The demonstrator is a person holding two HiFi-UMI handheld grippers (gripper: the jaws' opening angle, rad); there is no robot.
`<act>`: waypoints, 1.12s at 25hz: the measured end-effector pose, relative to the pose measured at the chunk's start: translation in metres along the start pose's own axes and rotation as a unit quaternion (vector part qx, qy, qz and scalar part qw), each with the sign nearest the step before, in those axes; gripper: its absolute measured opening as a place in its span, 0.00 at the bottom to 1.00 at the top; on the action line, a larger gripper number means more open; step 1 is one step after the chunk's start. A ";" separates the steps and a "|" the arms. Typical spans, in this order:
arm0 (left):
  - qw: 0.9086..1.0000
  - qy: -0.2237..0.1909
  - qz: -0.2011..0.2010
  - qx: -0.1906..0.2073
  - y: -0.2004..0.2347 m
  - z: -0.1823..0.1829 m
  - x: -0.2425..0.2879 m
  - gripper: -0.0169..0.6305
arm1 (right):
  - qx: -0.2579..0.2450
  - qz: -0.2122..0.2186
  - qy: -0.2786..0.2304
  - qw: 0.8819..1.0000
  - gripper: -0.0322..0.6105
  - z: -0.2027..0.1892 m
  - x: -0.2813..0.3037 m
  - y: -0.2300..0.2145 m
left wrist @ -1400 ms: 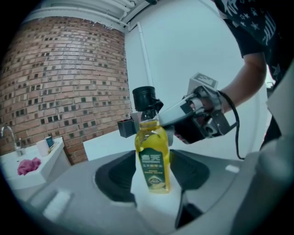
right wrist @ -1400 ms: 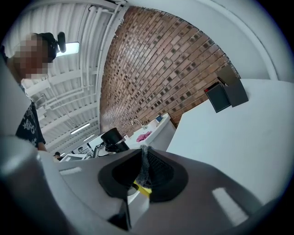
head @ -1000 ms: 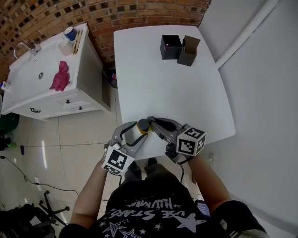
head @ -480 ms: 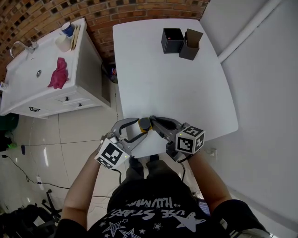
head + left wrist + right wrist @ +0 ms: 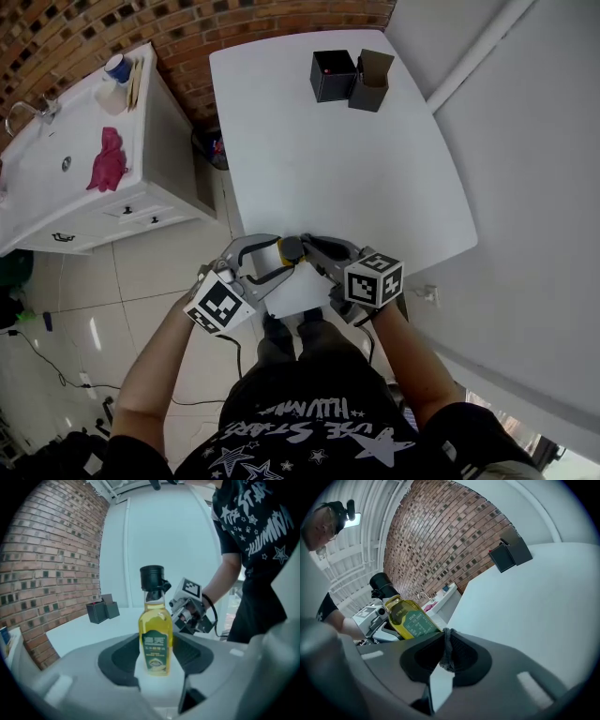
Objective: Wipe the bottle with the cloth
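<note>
Left gripper (image 5: 155, 658) is clamped on the bottle (image 5: 156, 637): both pads press the lower body, one from 9 o'clock and one from 3 o'clock. The bottle stands upright, yellow liquid inside, green label facing the camera, black cap on top. Right gripper (image 5: 446, 656) has its jaws pinched together on a thin fold of grey cloth (image 5: 448, 639), which shows as a dark strip between the pads. In the head view both grippers meet at the 6 o'clock edge of the white table (image 5: 337, 159), the right one just at 3 o'clock of the bottle. Whether the cloth touches the bottle cannot be told. At the 12 o'clock end of the table stand a black box (image 5: 333, 75) and a brown box (image 5: 372, 80), touching. At 10 o'clock, off the table, a white sink counter (image 5: 56, 202) carries a red rag (image 5: 108, 159).
</note>
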State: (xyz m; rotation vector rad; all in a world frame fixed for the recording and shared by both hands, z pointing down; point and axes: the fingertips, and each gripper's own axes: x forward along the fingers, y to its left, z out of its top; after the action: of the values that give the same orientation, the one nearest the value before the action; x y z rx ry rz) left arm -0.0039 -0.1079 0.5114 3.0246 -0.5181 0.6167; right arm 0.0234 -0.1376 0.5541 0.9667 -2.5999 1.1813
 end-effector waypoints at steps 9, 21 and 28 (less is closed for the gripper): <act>0.997 -0.028 0.063 -0.037 0.006 0.002 -0.012 0.45 | -0.001 -0.034 -0.026 0.999 0.11 0.002 -0.017 -0.001; 0.911 -0.031 0.369 -0.181 -0.009 -0.016 -0.014 0.50 | -0.032 -0.064 -0.060 0.996 0.11 0.016 -0.053 -0.002; 0.873 0.015 0.449 -0.188 0.005 -0.017 0.009 0.51 | -0.033 -0.069 -0.077 0.994 0.11 0.023 -0.077 -0.004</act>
State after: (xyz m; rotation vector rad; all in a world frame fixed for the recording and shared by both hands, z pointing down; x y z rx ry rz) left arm -0.0037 -0.1141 0.5303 2.2606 -1.8194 0.4664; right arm 0.0897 -0.1173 0.5138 1.2470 -2.6187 1.0188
